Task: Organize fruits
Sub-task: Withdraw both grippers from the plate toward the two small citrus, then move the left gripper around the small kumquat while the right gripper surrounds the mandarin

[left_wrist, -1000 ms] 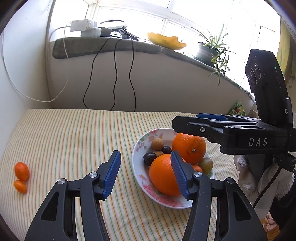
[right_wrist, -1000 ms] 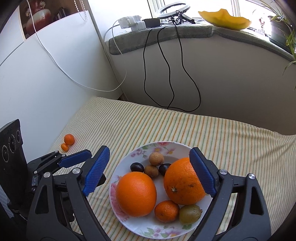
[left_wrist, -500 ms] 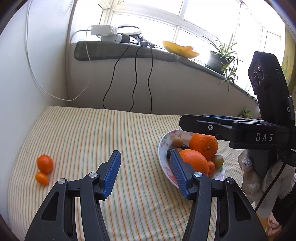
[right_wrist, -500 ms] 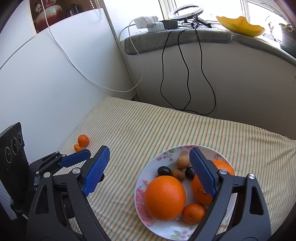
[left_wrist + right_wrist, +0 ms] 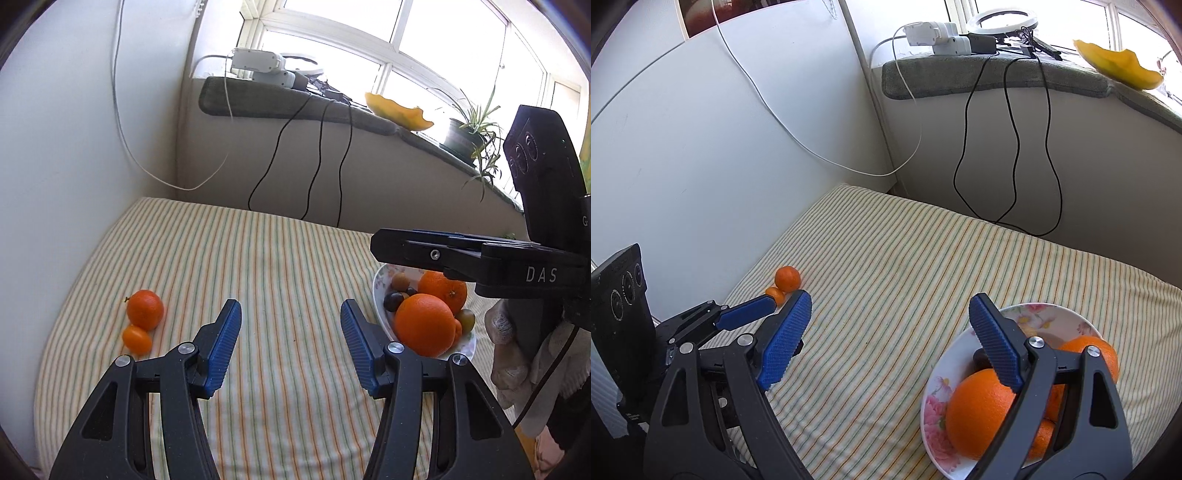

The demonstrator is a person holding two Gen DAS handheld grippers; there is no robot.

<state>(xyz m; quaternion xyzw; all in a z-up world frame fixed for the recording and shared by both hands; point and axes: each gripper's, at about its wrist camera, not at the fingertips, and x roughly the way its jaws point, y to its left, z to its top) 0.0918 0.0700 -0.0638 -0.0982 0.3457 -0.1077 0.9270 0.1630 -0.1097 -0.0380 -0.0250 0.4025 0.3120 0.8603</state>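
Observation:
A flowered plate (image 5: 377,291) (image 5: 936,384) holds two big oranges (image 5: 424,325) (image 5: 982,406) and several small fruits. It sits on the striped cloth to the right. A mandarin (image 5: 145,309) (image 5: 788,277) and a smaller kumquat (image 5: 137,339) (image 5: 775,294) lie touching on the cloth at the left, near the wall. My left gripper (image 5: 291,347) (image 5: 757,312) is open over bare cloth, between the plate and the two loose fruits. Over the plate's left edge my right gripper (image 5: 890,339) (image 5: 384,242) stands wide open, holding nothing.
White walls close the left side and back. A grey sill (image 5: 295,107) carries power adapters, an orange dish (image 5: 399,110) and a potted plant (image 5: 469,136). Black and white cables (image 5: 1008,147) hang down to the cloth. A person's sleeve (image 5: 517,350) is at the right.
Both grippers have swung left across the cloth. The plate has slid toward the right of both views, and the mandarin and kumquat have come closer to the left gripper. Jaws unchanged.

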